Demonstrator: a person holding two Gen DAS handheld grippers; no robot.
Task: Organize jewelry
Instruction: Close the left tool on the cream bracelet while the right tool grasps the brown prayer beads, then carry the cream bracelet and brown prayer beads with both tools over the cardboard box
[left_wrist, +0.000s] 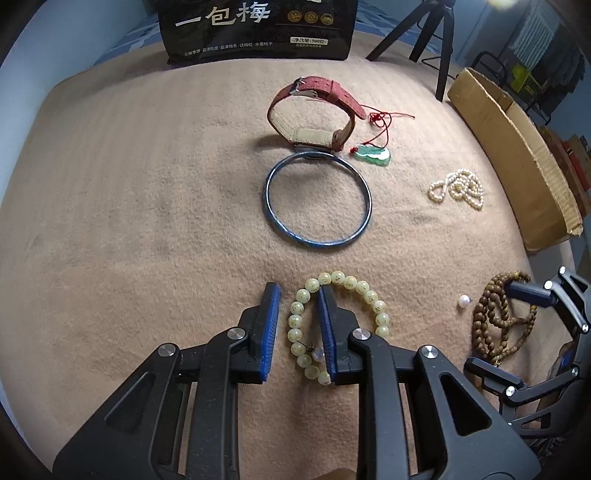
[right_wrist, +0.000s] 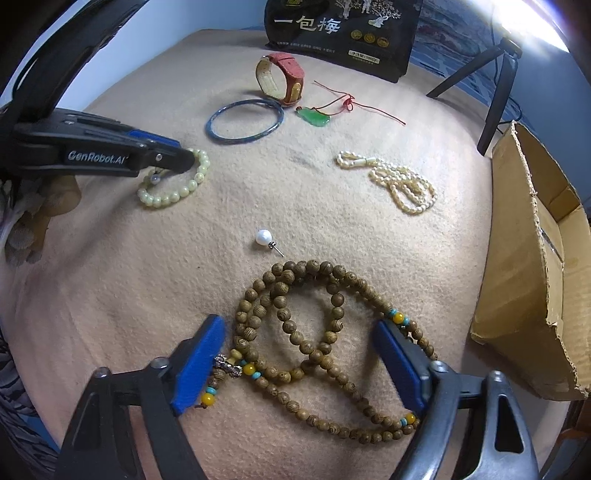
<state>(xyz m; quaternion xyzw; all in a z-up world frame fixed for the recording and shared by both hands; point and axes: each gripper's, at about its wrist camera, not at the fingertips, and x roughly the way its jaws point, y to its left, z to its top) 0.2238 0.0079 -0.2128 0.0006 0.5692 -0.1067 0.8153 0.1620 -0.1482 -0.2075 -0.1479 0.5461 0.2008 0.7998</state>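
Both strands light, limp and quick to roll. Pale green bead bracelet (left_wrist: 371, 295) at lower centre of the left wrist view, flat on the tan blanket (left_wrist: 147, 184): probably elastic-strung, with smooth glossy beads likely to squirt out of a shallow pinch. Best taken across a single run of beads, pads square to the cord, away from the small knot and clear bead at the near end.

Long wooden bead strand (right_wrist: 314, 266) heaped in overlapping loops at lower centre of the right wrist view. Floppy, a little heavier, and prone to trail and snag the pearl stud (right_wrist: 263, 235) just above it. Best gathered where several loops cross, not by one loose loop.

Left gripper (left_wrist: 297, 328) tipped steeply down, narrowly parted and straddling the left arc of the bracelet; right pad against the beads, a sliver of blanket showing beside the left pad, so not yet pinching.

Right gripper (right_wrist: 299, 365) likewise pitched steeply down, spread wide around the wooden loops. Left pad beside the yellow and turquoise beads, right pad at the loops' outer edge, nothing clamped.
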